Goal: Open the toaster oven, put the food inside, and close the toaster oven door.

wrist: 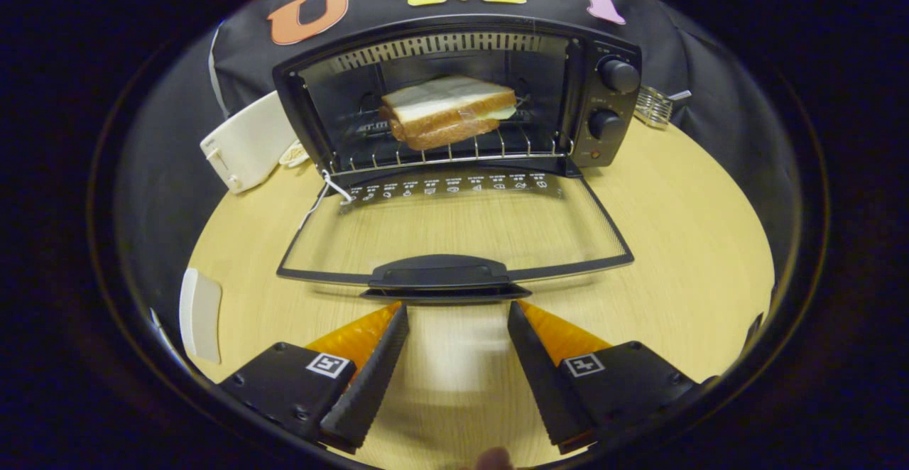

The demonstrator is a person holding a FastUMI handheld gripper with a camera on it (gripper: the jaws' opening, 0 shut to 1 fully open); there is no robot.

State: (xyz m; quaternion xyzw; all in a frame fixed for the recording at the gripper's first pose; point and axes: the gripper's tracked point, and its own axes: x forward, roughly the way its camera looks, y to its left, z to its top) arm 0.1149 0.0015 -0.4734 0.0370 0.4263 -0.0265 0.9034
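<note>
The black toaster oven (611, 111) stands at the back of the round wooden table, its glass door (454, 225) folded down flat toward me. A sandwich (446, 111) of toast slices lies on the wire rack (454, 154) inside the cavity. The door handle (440, 272) sits just ahead of my fingertips. My gripper (458, 304) is open, its fingers apart and low over the table with nothing between them, just short of the handle.
A white oblong object (245, 143) leans left of the oven. A small wire rack piece (655, 106) lies right of the oven behind it. A white flat piece (200, 314) sits at the table's left edge. Bare wood (675, 257) surrounds the door.
</note>
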